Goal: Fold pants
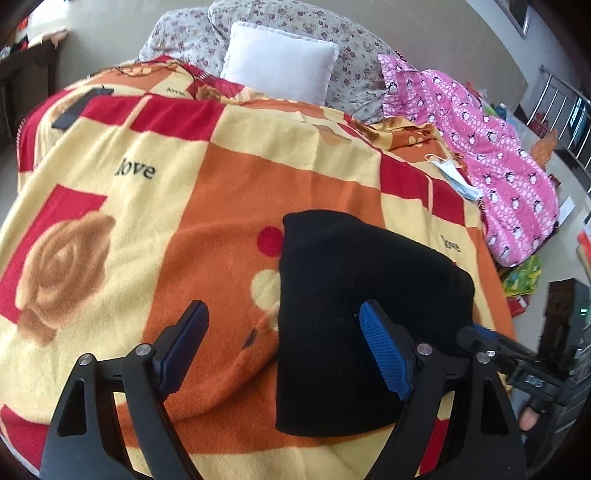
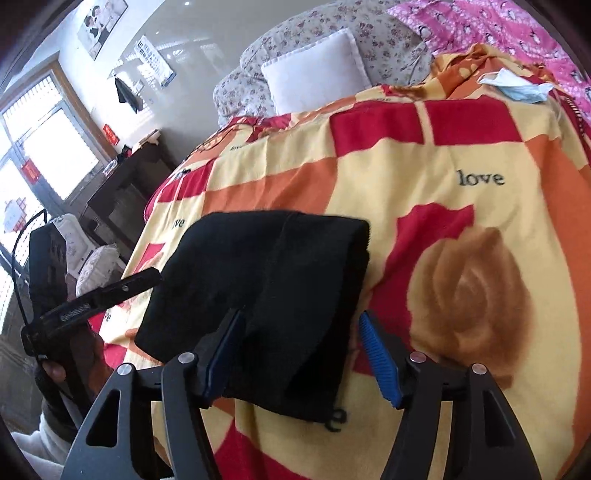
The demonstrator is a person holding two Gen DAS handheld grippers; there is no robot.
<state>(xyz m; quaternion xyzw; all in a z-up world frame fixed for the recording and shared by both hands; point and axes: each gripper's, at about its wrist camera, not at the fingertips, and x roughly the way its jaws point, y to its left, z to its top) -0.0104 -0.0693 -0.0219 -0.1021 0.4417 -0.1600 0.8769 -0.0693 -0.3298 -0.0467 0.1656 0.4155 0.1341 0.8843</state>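
The black pants lie folded into a compact rectangle on the orange, red and yellow blanket. They also show in the right wrist view, with a drawstring end at the near edge. My left gripper is open and empty, hovering over the left edge of the pants. My right gripper is open and empty, above the near part of the pants. The other gripper shows at the left of the right wrist view.
A white pillow and floral bedding lie at the head of the bed. A pink penguin-print garment and a blue face mask lie at the right. A dark cabinet stands by the window.
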